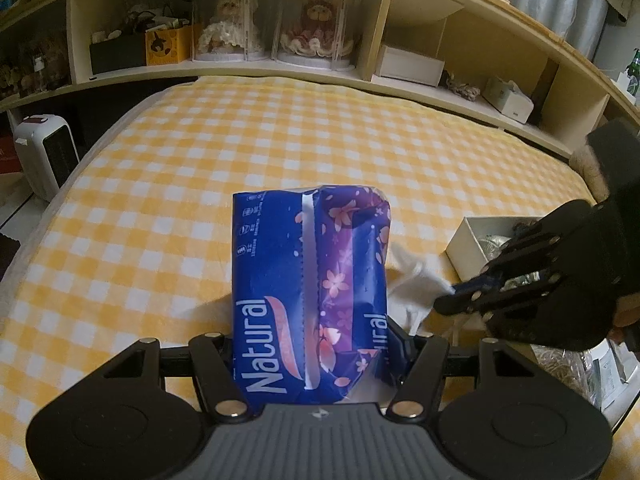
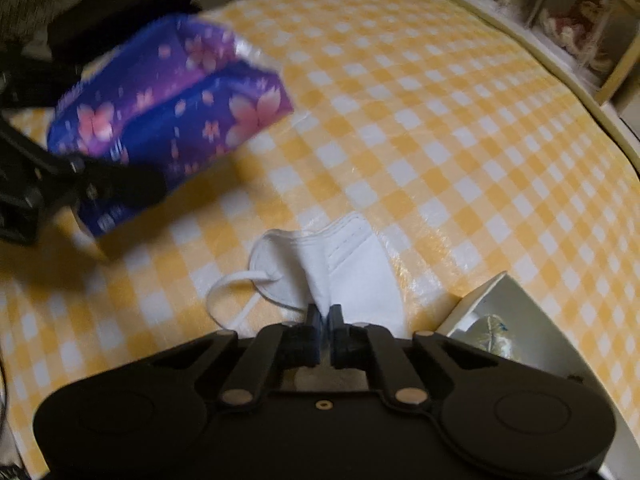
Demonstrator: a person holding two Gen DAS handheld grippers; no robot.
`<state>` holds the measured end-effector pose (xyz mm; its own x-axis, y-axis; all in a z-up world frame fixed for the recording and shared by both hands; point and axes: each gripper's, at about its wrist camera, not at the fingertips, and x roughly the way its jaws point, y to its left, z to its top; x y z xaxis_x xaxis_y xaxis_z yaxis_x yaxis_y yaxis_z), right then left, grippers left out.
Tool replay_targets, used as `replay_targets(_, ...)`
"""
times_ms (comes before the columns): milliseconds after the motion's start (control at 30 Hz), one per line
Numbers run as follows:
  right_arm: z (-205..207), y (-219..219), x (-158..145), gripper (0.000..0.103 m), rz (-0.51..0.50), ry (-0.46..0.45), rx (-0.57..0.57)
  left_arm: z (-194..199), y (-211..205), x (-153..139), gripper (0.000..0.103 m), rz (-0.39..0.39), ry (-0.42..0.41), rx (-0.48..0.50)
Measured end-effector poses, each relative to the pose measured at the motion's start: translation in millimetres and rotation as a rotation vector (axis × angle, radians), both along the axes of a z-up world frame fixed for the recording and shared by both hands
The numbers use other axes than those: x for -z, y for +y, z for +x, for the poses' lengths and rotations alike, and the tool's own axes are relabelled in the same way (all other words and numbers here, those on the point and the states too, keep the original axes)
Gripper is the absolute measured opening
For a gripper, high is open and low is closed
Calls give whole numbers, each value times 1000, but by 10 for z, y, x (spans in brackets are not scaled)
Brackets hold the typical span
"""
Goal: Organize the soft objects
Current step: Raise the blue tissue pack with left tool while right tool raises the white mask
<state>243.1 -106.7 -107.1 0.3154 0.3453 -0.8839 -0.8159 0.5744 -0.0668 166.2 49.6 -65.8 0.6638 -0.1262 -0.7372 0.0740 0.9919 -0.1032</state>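
Now the left gripper has its jaws clamped on a blue tissue pack above the checked bed; the right gripper pinches a white mask beside a white box.

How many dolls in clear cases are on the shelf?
2. The pale doll stands in the left clear case and the brown-haired doll in the case right beside it, both on the shelf behind the bed. Others may be hidden in the darker compartments.
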Motion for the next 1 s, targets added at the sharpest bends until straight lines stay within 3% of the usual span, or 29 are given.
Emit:
replay_targets(200,-75,-169,-431,4,141,-41,87,-32,28,-74,63,-9,-27,-6)
replay_targets(467,-358,-389,-906,4,247,-121,186,-121,14,-261,64,-15,-85,-9)
replay_targets(1000,-914,-1246,-1487,4,461,-283,435,-398,-390,-787,63,-84,-233,60)
